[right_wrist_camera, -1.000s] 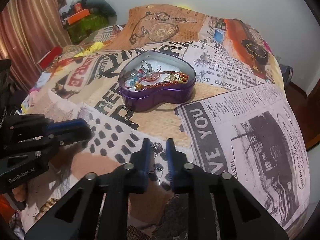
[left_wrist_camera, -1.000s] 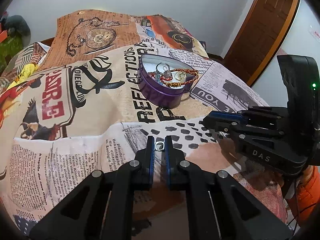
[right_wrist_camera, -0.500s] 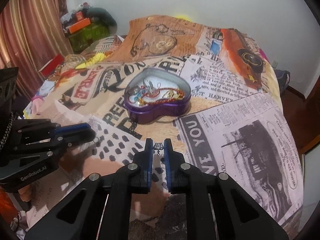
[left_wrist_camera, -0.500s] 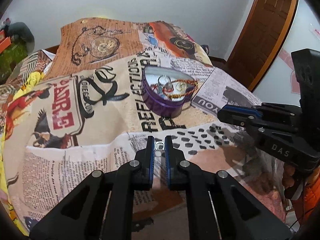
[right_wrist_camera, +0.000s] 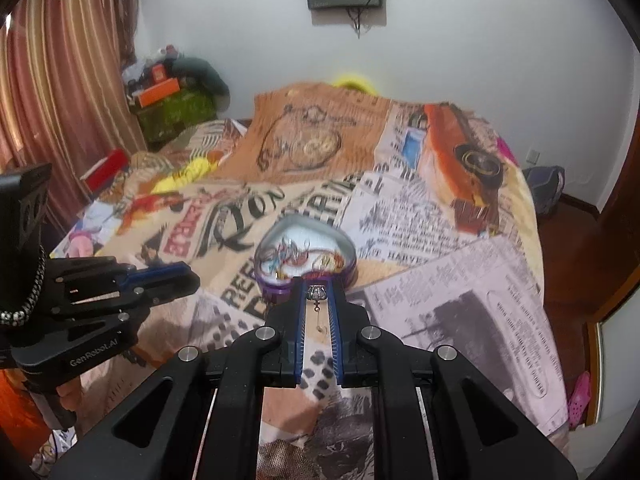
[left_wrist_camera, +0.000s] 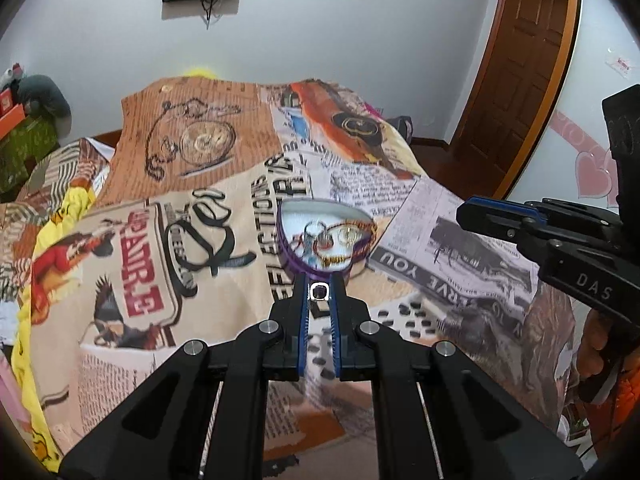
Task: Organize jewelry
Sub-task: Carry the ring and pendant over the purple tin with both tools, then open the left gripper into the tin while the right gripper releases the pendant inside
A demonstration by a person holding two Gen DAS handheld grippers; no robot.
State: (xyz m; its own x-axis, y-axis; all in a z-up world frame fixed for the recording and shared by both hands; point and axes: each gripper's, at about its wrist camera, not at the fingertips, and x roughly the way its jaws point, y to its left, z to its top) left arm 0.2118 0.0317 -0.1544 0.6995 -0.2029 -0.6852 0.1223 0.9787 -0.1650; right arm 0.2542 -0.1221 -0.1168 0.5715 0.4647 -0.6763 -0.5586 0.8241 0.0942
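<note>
Two claws hover above a bed [left_wrist_camera: 224, 240] draped in a newsprint collage spread, each clenched on a piece bound, it appears, for the heart-shaped purple tin [left_wrist_camera: 320, 256] of jewelry ahead: the left claw [left_wrist_camera: 319, 294] pinches a square-faced ring [left_wrist_camera: 319, 292], the right claw [right_wrist_camera: 317, 294] a silver charm [right_wrist_camera: 317, 293] trailing a fine chain. Readable lettering includes "DAS" and "GenRobot.AI" on the tools, and "VE YOU" and "HARVE" on the spread.
</note>
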